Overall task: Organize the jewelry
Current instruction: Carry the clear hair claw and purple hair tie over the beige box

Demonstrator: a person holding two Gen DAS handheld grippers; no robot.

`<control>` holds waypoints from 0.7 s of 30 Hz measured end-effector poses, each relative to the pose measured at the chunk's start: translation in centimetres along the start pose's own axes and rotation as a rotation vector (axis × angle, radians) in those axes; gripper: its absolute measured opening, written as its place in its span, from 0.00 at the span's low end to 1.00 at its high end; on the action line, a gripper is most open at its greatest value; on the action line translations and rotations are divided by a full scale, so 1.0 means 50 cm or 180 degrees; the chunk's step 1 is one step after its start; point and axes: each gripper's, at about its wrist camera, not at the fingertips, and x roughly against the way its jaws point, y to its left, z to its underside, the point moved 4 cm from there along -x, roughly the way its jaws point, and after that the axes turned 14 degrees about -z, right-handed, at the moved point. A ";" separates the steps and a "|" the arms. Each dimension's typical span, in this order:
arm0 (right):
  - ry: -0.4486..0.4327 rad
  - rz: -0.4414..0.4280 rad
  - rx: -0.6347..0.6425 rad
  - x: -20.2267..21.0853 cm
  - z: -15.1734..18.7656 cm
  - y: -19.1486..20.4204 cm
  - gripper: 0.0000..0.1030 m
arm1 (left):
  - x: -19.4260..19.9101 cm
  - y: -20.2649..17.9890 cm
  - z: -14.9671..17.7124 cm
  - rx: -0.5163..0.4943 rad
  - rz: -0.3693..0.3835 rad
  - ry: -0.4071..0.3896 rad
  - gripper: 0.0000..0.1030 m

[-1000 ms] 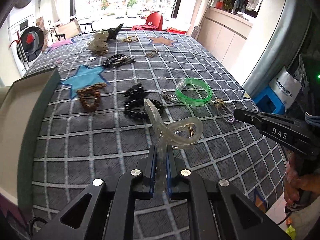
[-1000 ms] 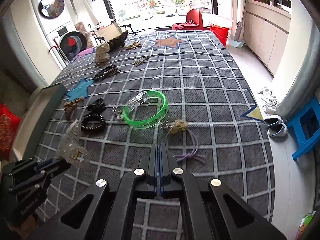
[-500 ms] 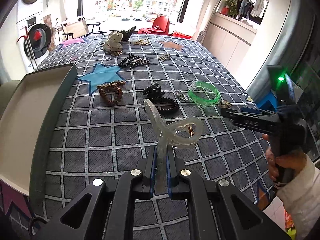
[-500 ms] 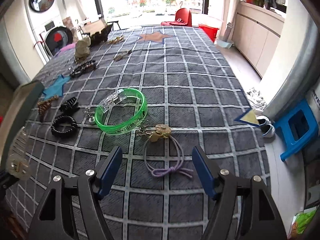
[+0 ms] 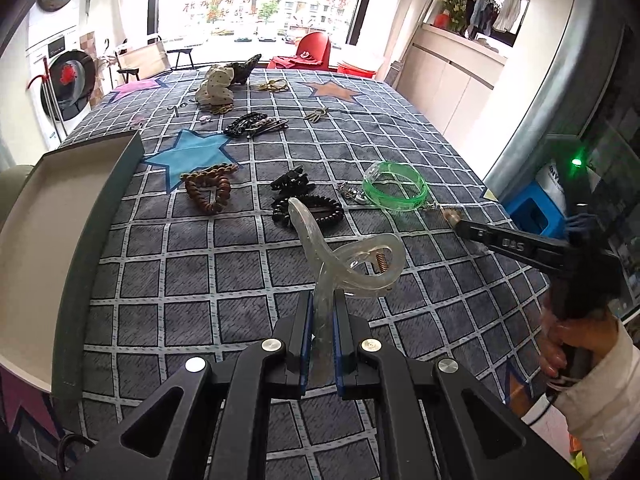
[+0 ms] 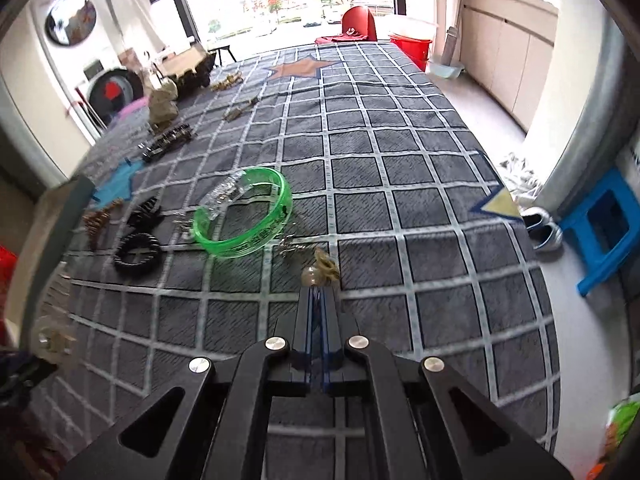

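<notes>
Left wrist view, item one: clear plastic claw hair clip with a copper spring [image 5: 352,264], one handle clamped between the pads of my left gripper [image 5: 322,320], held clear above the grey checked blanket [image 5: 200,264]. Item two: purple elastic hair tie with a gold charm [image 6: 322,270], pinched in the narrowed fingers of my right gripper [image 6: 318,300]; loop hidden. Destination, by my judgement: open white box with dark green rim [image 5: 48,240], at left. Handling advice: keep both grips firm, lift the tie free of the green translucent bangle [image 6: 244,214] beside it.
</notes>
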 end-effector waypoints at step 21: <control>-0.0109 -0.0553 0.0272 0.067 -0.052 0.206 0.03 | 0.073 0.138 -0.026 0.0287 -0.0155 -0.0294 0.11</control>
